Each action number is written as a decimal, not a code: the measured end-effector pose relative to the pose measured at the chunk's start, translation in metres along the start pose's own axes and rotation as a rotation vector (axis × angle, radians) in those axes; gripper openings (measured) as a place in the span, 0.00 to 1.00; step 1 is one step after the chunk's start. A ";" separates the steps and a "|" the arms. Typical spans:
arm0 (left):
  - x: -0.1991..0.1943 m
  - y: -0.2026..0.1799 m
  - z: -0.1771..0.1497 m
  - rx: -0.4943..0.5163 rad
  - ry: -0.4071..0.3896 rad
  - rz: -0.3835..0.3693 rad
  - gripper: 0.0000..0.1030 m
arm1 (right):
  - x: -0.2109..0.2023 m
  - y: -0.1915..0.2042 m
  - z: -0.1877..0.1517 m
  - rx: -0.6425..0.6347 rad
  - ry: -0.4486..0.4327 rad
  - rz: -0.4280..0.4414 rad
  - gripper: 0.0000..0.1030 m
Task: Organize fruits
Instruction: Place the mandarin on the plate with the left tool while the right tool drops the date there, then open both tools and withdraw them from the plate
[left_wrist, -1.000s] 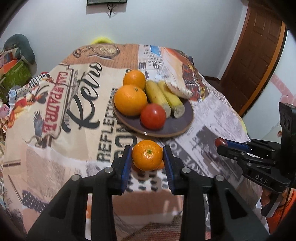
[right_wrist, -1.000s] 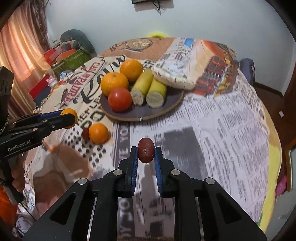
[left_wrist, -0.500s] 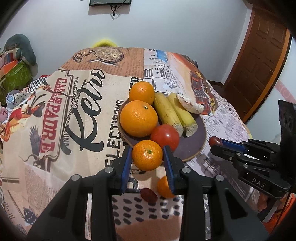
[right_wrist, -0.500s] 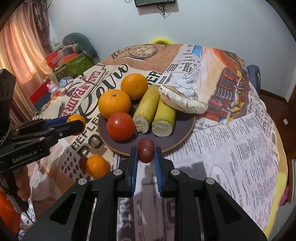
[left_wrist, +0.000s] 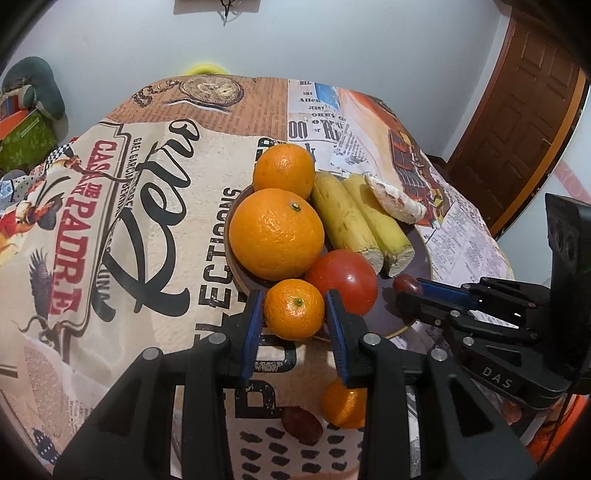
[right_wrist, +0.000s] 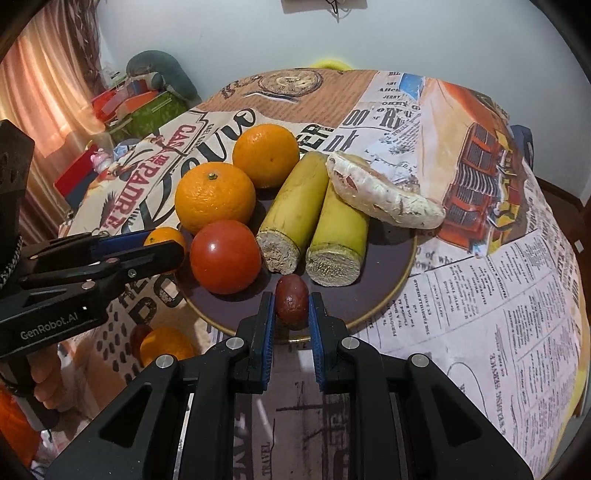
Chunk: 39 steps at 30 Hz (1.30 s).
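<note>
left gripper (left_wrist: 294, 309) is clamped on a small mandarin (left_wrist: 294, 308), held at the near rim of the dark plate (right_wrist: 384, 291), just in front of the tomato (left_wrist: 342, 280). right gripper (right_wrist: 291, 309) is clenched on a dark red date (right_wrist: 291, 301) over the plate's near edge, before the two cut bananas (right_wrist: 314, 221). two big oranges (right_wrist: 215, 196) sit on the plate behind the tomato. another mandarin (left_wrist: 342, 405) and a date (left_wrist: 302, 424) lie together on the printed tablecloth (left_wrist: 155, 236), near the plate.
</note>
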<state>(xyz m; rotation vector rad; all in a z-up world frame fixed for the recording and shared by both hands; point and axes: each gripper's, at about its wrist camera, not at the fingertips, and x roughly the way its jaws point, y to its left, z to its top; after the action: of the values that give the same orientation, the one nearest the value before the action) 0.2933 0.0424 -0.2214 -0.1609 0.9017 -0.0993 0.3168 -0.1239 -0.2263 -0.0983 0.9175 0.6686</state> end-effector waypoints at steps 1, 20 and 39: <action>0.002 0.001 0.000 -0.002 0.004 0.000 0.33 | 0.001 0.000 0.000 -0.003 0.003 0.000 0.16; -0.003 0.001 0.003 0.020 -0.007 0.009 0.48 | -0.021 -0.031 0.010 0.023 -0.064 -0.073 0.42; -0.012 0.002 -0.002 0.022 -0.022 -0.013 0.49 | 0.010 -0.085 0.055 0.126 -0.040 0.042 0.78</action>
<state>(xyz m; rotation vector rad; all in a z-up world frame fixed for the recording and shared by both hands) 0.2842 0.0459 -0.2141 -0.1474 0.8771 -0.1192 0.4087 -0.1669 -0.2168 0.0464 0.9234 0.6478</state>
